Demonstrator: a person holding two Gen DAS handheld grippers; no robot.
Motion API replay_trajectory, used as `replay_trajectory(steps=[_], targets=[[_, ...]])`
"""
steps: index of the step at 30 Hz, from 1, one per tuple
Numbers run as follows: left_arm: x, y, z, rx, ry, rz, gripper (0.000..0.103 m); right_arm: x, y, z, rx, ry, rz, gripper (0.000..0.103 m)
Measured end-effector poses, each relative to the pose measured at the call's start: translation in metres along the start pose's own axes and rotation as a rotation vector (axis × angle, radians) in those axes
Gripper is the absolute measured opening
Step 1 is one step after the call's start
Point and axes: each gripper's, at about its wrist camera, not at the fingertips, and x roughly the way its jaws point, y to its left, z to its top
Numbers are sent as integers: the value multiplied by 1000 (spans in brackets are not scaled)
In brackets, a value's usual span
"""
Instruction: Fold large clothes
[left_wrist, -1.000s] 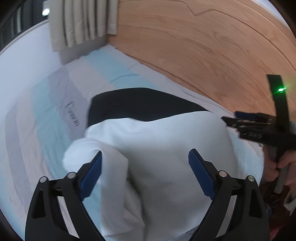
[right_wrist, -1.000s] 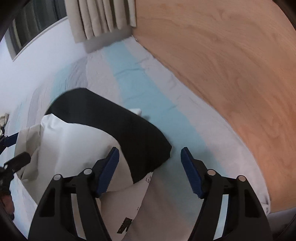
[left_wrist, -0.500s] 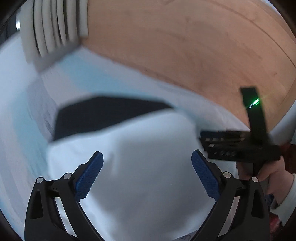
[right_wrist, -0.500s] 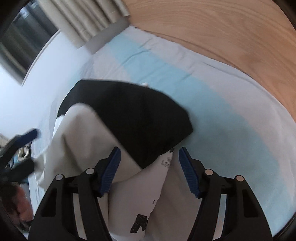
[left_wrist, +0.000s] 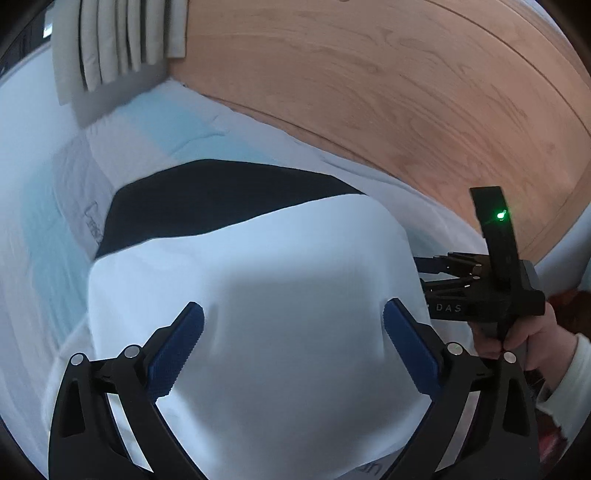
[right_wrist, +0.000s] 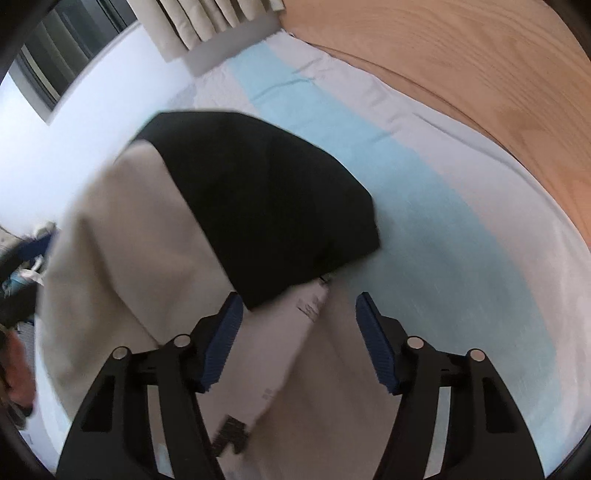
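Both grippers hang over the bed with nothing between their pads: our left gripper (left_wrist: 293, 339) is spread wide above the white cloth, its jaws having just been opening, and our right gripper (right_wrist: 299, 341) stands partly spread over the near right edge of the garment. Working from the largest thing down, the bed sheet (left_wrist: 177, 129), white with pale blue bands, fills the scene, with a wooden headboard (left_wrist: 388, 92) along its far right side and curtains (left_wrist: 118, 40) in the far corner. On the sheet lies the garment (left_wrist: 277, 295), a large white and black top already gathered into a compact block, the black panel (right_wrist: 266, 206) at its far end. We judge the folding to be well along: the sides seem turned in and the bulk doubled over, so what is left looks like a last fold or some smoothing, though we cannot tell how neat the underside is. The left wrist view shows our right gripper from the side, held in a hand (left_wrist: 532, 336) with a pale sleeve, and a green light on its mount. Only the right wrist view shows the small dark print (right_wrist: 231, 435) on the near white cloth, and a window (right_wrist: 55, 66) at far left.
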Motion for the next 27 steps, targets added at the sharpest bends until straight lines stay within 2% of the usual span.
replay_trajectory(steps=[4, 7, 9, 11, 16, 24, 27], targets=[[27, 9, -9, -63, 79, -87, 98, 18, 4, 4, 12, 6, -24, 59], [36, 8, -8, -70, 93, -93, 98, 24, 7, 11, 10, -21, -30, 56], [40, 8, -9, -72, 103, -96, 98, 26, 5, 16, 33, -37, -9, 50], [46, 8, -13, -77, 111, -103, 98, 27, 1, 22, 51, -47, 12, 50], [57, 3, -18, -73, 104, -84, 98, 25, -8, 38, 95, -79, 15, 49], [77, -16, -22, -64, 82, -27, 98, 27, -12, 64, 66, -90, -61, 46], [74, -22, -25, -44, 56, 3, 98, 9, -17, 74, 92, -120, -125, 47]])
